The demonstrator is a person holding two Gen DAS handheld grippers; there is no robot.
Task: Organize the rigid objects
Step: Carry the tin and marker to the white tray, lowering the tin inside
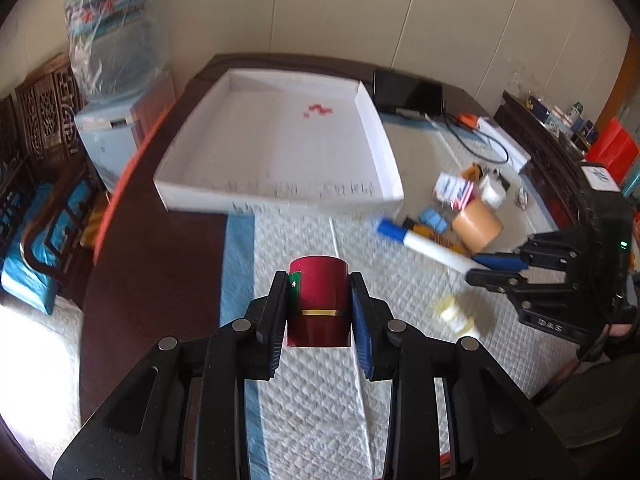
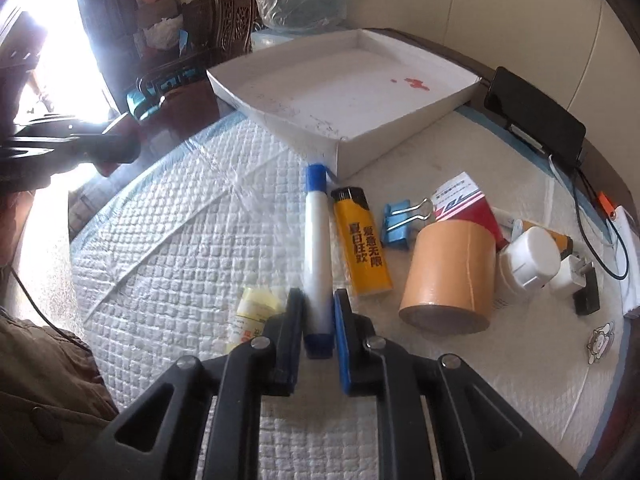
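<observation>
Gripping a glossy red cylinder (image 1: 319, 300) with a thin gold band, the left gripper (image 1: 319, 312) has its jaws pressed on both sides, above the quilted white mat (image 1: 304, 420). At 12 o'clock from it lies a shallow white cardboard tray (image 1: 276, 196), holding only small red bits (image 1: 316, 109). The right gripper (image 2: 318, 320) is clamped on a smooth white marker (image 2: 317, 248) with blue cap; a yellow lighter (image 2: 362, 244) lies just beside, at 1 o'clock.
</observation>
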